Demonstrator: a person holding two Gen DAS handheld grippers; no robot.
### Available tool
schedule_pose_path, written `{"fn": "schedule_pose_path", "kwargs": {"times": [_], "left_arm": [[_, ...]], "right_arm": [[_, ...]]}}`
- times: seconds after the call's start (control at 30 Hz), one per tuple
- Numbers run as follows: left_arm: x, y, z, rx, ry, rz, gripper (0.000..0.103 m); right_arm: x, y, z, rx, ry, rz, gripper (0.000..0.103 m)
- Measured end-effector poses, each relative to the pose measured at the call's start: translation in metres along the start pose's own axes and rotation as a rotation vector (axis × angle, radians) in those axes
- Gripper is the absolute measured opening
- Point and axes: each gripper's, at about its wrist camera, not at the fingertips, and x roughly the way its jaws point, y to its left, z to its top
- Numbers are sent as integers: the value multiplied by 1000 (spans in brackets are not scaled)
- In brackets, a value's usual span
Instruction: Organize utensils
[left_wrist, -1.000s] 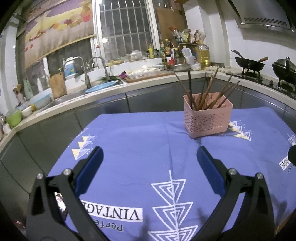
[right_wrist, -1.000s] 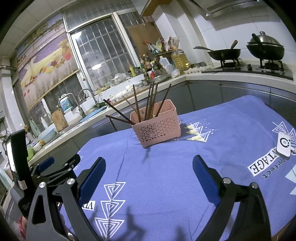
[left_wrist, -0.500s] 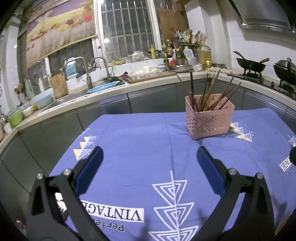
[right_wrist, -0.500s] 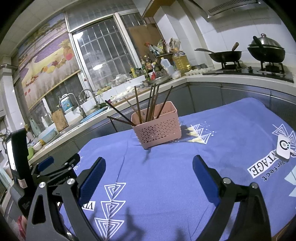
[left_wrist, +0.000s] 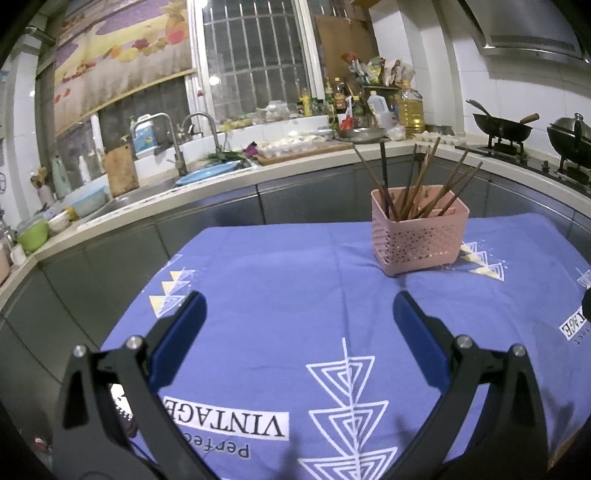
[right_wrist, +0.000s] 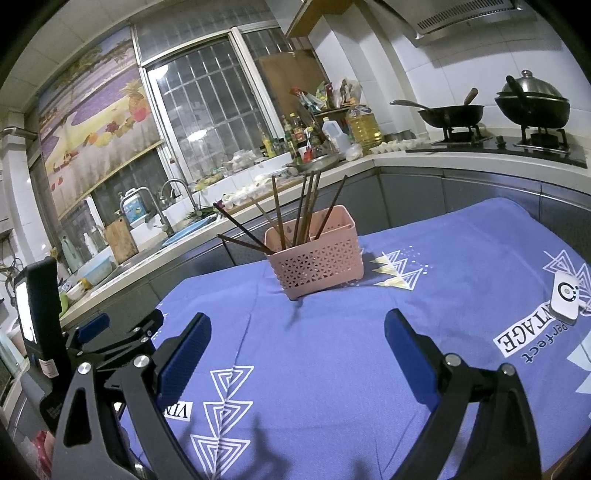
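At the left edge of the right wrist view the left claw (right_wrist: 122, 326) shows from the side, over the desk's left edge, with a lit phone screen (right_wrist: 26, 314) mounted upright above it. In its own view the left claw (left_wrist: 297, 314) is spread wide, blue pads well apart, with nothing between them, hovering above the blue cloth (left_wrist: 295, 295) that covers the desk. Just under it the cloth carries a white triangle print and the upside-down word VINTAGE. Further in, toward the desk's far edge and right of centre, stands the pink basket (left_wrist: 419, 230), upright on the cloth. A bundle of brown chopsticks (left_wrist: 410, 184) stands in it, tips up, fanned outward; in the right wrist view two of the chopsticks (right_wrist: 243, 234) lean far over the basket's left rim. The right claw (right_wrist: 297, 339) is likewise spread wide and empty, above the cloth near the desk's near edge, well apart from the pink basket (right_wrist: 314, 258). Near the desk's right edge a small white device (right_wrist: 565, 297) lies flat on the cloth, beside another VINTAGE print. Behind the desk runs a kitchen worktop with a sink on the left and two dark woks on a hob at the right
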Motion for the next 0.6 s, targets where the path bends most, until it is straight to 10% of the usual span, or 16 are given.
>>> {"fn": "schedule_pose_path", "kwargs": {"times": [0.6], "left_arm": [[-2,-8,-6,29,32,0,97]], "right_arm": [[1,-1,1,-1,1,2,94]]}}
